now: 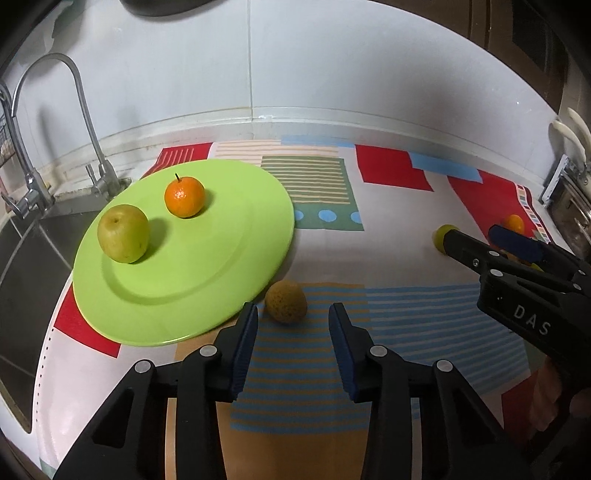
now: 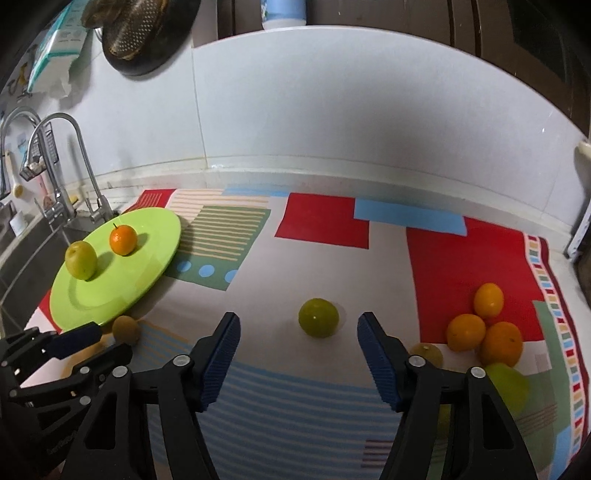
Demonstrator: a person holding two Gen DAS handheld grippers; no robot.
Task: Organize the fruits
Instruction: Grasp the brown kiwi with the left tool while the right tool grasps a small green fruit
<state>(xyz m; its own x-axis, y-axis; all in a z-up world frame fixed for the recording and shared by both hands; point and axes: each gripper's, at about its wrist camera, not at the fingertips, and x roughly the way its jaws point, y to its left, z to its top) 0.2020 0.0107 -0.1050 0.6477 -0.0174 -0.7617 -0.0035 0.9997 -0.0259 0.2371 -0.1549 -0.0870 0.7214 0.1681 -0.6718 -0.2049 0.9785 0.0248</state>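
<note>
Both claws are apart and empty, left claw near the brownish fruit beside the green plate, right claw facing the green fruit, either could roll if nudged.

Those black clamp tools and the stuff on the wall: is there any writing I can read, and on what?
"DAS": white letters on the right gripper body, cut off by the picture's edge.
Box on the wall: print too blurred to read.
Blue-and-white container: markings too blurred to read.
Left gripper: faint lettering, unreadable.
</note>
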